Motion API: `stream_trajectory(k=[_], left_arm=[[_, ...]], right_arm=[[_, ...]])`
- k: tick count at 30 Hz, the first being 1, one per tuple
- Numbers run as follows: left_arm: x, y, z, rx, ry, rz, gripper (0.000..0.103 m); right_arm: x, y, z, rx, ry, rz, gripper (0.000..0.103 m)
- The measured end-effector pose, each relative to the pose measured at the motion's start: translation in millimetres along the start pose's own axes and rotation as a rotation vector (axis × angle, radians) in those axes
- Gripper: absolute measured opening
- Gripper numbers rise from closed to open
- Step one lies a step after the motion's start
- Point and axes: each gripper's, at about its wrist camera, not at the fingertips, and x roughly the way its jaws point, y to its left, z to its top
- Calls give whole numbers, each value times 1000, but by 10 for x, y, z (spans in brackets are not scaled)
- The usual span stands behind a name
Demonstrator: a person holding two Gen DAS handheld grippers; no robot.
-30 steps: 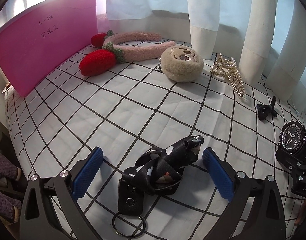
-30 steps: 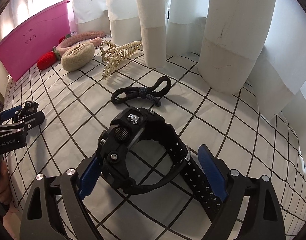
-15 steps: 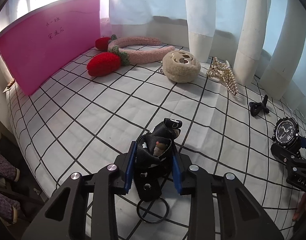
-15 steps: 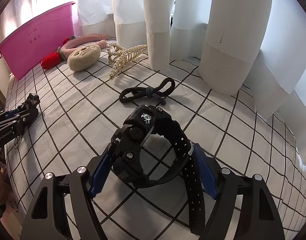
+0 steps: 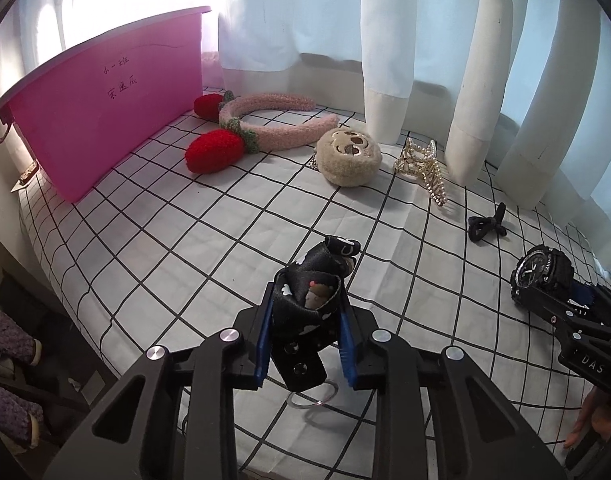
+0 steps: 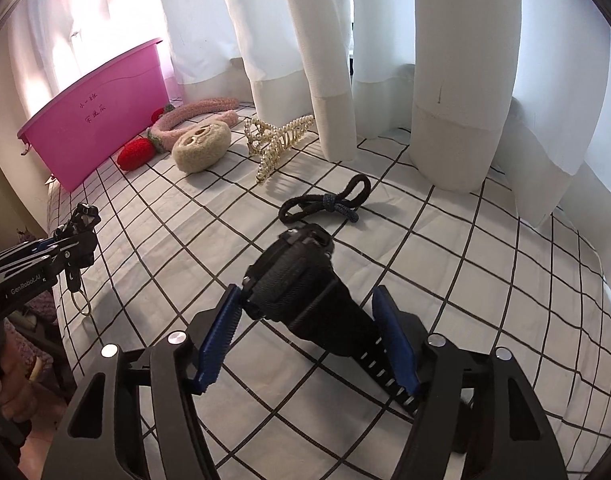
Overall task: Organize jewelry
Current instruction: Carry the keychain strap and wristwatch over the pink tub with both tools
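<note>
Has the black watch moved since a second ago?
Yes. The black watch, then flat on the grid cloth, is now tipped face-away and lifted toward the hair tie in the right gripper, whose jaws have just been closing on it.

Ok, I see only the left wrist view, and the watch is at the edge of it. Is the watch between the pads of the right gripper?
Observer: Yes. The right gripper has just been closing with the watch between its pads; it looks gripped.
Operator: And the key ring under the lanyard, does it touch the cloth?
Observer: It seems not; seen from the right wrist, the key ring hangs free above the cloth.
</note>
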Motion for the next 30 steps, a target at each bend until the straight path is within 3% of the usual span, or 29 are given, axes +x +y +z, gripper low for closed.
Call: stream_trajectory(k=[9, 30], left_arm=[[-158, 1, 58, -3, 15, 11, 27], [-195, 86, 47, -18, 25, 12, 27]], right_arm=[[-21, -76, 67, 30, -3, 57, 62], [-136, -43, 118, 32, -25, 73, 60]])
